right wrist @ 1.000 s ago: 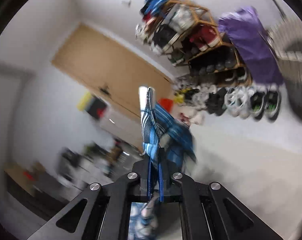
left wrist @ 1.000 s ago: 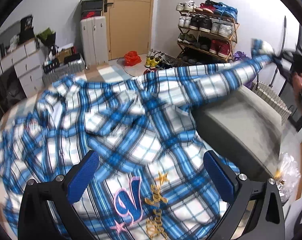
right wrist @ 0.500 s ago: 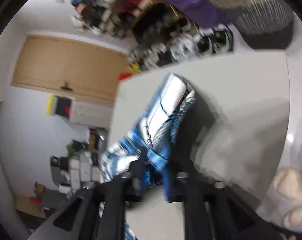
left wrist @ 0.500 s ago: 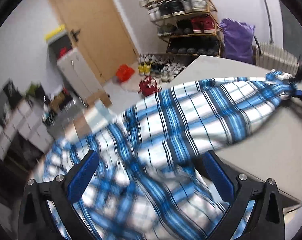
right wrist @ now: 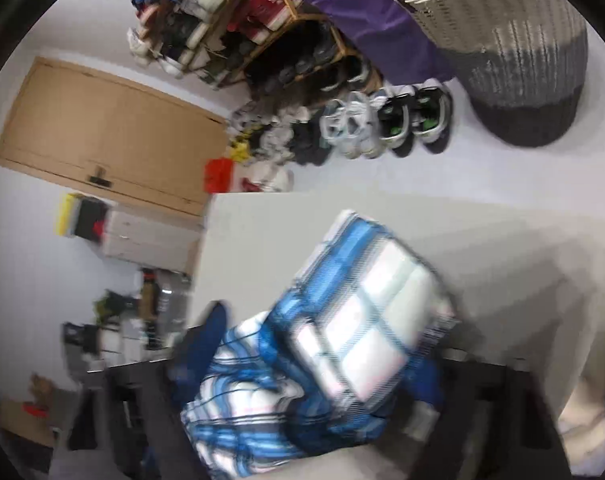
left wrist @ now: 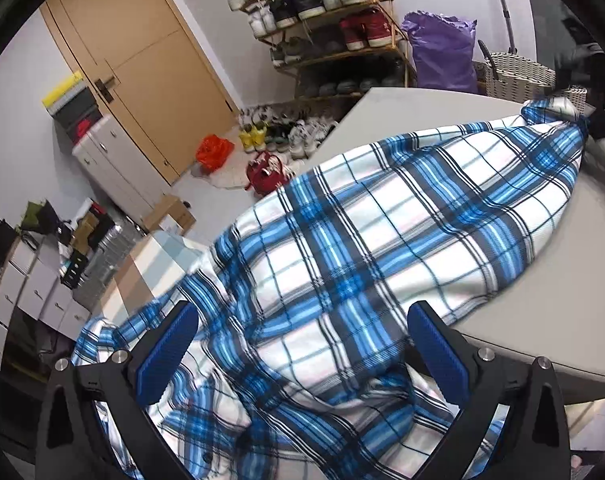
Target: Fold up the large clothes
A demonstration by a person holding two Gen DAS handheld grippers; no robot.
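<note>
Shirt: blue-and-white plaid shirt point(left wrist: 386, 240) stretched across my grey desk point(left wrist: 574, 280), one end hanging off.
Left claw point(left wrist: 302, 348): I see it spread wide above the cloth, gripping nothing.
Right claw point(right wrist: 302, 380): closing, shirt end between the jaws.

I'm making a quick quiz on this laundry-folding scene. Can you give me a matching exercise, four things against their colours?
Things:
1. shirt
2. table
3. bag beside the shoe rack
4. door

Colours:
A. tan wood
B. purple
C. blue and white plaid
D. plain grey

Pairs: 1-C, 2-D, 3-B, 4-A
</note>
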